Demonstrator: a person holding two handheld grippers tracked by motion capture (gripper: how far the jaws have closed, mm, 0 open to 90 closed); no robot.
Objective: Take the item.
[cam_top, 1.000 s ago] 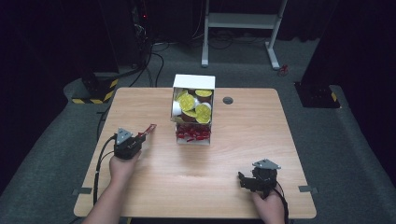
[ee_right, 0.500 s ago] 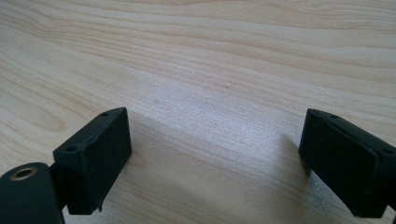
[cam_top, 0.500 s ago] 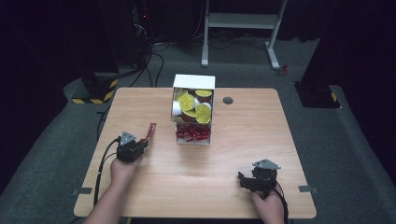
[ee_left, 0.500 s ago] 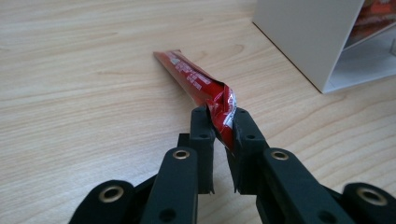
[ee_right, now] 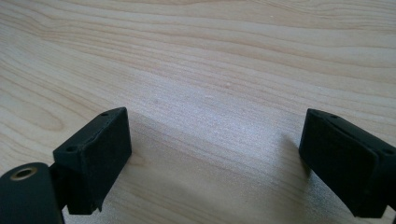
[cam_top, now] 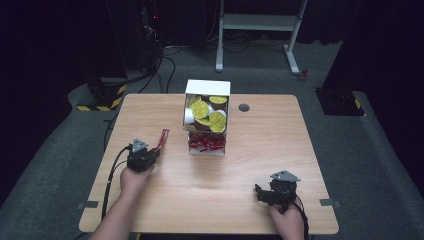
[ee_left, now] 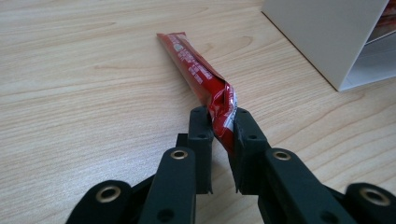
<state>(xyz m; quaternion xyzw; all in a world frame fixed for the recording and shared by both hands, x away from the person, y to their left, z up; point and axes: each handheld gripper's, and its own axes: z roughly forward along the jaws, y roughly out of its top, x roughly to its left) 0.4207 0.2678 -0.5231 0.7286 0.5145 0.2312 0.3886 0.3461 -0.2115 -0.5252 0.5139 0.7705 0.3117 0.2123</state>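
Black jaws of the left gripper (ee_left: pixel 219 128) pinch the crumpled end of a long red foil sachet (ee_left: pixel 196 70), whose free length slants out over the pale wooden surface (cam_top: pixel 260 170), left of the white open-fronted dispenser box (cam_top: pixel 207 90) stocked with yellow-lidded cups (cam_top: pixel 218 120). The grip sits at the very tip, so the sachet may slip free or tear. The right gripper (ee_right: pixel 215 163) rests with its jaws spread wide, idle above bare wood near the front edge.

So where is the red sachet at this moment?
The red sachet is pinched at one end by the left tongs, on the table's left side, left of the white box.
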